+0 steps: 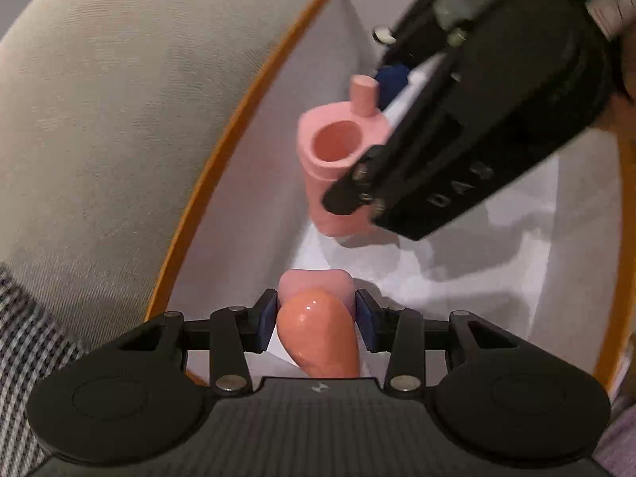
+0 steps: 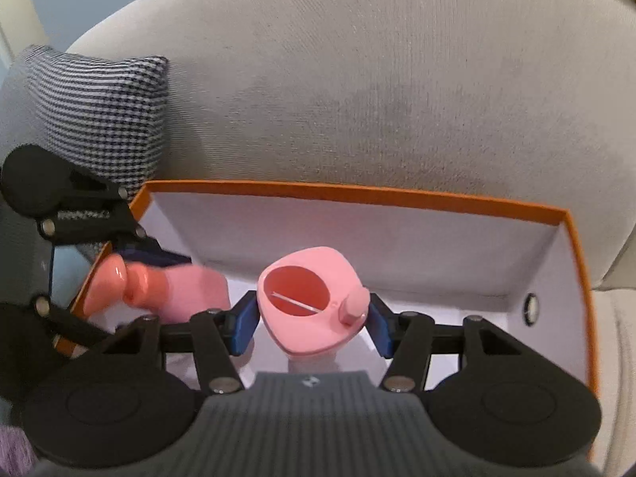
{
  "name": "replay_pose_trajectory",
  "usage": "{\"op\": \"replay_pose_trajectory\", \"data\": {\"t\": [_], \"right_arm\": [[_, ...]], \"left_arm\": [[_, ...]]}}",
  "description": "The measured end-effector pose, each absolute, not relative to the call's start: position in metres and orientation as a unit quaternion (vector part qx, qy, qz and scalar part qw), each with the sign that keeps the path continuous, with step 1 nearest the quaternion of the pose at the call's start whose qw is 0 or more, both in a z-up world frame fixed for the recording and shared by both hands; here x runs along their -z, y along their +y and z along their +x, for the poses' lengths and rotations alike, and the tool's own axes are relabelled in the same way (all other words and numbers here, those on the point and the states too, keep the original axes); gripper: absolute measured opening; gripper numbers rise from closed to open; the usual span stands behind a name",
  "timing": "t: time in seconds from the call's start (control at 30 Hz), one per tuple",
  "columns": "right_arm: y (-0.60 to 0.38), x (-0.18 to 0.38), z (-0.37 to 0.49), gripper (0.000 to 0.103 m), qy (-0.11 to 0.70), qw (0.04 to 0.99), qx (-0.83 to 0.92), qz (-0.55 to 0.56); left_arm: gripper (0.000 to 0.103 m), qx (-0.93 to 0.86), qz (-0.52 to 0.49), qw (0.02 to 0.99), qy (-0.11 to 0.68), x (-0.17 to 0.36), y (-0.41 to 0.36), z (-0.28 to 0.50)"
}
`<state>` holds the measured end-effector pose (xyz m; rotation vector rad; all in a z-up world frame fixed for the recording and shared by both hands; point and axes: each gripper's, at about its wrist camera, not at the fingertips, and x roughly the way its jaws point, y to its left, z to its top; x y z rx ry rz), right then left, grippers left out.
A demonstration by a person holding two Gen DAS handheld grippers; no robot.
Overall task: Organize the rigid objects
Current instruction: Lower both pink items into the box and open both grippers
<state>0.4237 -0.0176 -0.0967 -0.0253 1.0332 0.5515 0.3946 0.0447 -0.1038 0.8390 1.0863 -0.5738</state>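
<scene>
A: Biggest first?
B: Beige sofa w/ houndstooth cushion at its left end. On the seat, orange-rimmed box, white inside.
A: Grippers?
B: Both over the box interior. Right gripper: blue pads pinching a pink cup-shaped toy w/ round opening & small knob on top, upright; its base is at the box floor, can't tell if touching. Left gripper: jaws pinching a pink toy w/ glossy orange-pink handle, low near the box's left wall, just beside the cup toy.
A: Smaller bits?
B: Metal eyelet in the right wall.
</scene>
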Motion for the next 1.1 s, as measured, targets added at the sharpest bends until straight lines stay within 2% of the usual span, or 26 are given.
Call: {"op": "replay_pose_trajectory", "data": {"t": [0.2, 0.27, 0.37, 0.5, 0.57, 0.93, 1.1], "right_arm": [[-0.013, 0.112, 0.435, 0.058, 0.503, 0.827, -0.25, 0.014], [-0.013, 0.115, 0.438, 0.058, 0.512, 0.821, -0.25, 0.026], [-0.01, 0.117, 0.439, 0.059, 0.517, 0.818, -0.249, 0.035], [-0.006, 0.116, 0.437, 0.059, 0.519, 0.819, -0.244, 0.033], [-0.006, 0.116, 0.437, 0.059, 0.52, 0.82, -0.237, 0.034], [-0.006, 0.112, 0.44, 0.061, 0.535, 0.808, -0.236, 0.069], [-0.013, 0.101, 0.429, 0.064, 0.523, 0.805, -0.277, 0.025]], "left_arm": [[0.048, 0.253, 0.433, 0.717, 0.484, 0.13, 0.039, 0.397], [0.055, 0.242, 0.445, 0.721, 0.472, 0.136, 0.037, 0.395], [0.056, 0.238, 0.438, 0.733, 0.463, 0.136, 0.037, 0.394], [0.069, 0.224, 0.438, 0.745, 0.45, 0.128, 0.043, 0.389], [0.076, 0.216, 0.421, 0.759, 0.447, 0.121, 0.056, 0.387], [0.078, 0.162, 0.289, 0.834, 0.442, 0.077, 0.1, 0.366], [0.08, 0.121, 0.206, 0.855, 0.461, 0.077, 0.118, 0.369]]}}
